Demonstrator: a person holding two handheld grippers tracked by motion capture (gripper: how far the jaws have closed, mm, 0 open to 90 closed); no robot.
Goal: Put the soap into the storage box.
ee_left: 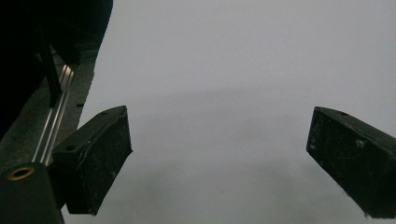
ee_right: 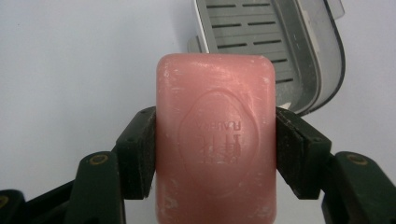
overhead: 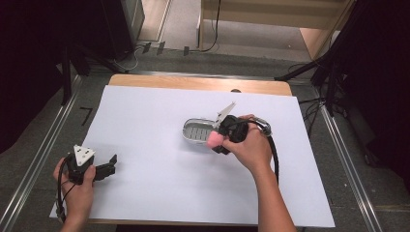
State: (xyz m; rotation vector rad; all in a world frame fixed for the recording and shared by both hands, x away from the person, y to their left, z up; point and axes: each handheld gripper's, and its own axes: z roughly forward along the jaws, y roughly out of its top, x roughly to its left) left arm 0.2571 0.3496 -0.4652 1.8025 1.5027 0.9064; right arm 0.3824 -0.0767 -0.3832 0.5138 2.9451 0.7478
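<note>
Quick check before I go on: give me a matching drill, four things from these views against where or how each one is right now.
Things:
1. pink rectangular soap bar
2. grey slotted plastic soap dish
3. left tongs
4. large white paper sheet

States:
A. open, holding nothing, near the table's left front corner
B. spread over the wooden tabletop
C. clamped between the right tongs
D. lying on the sheet with nothing in it, just beyond the held bar

Pairs: 1-C, 2-D, 3-A, 4-B
</note>
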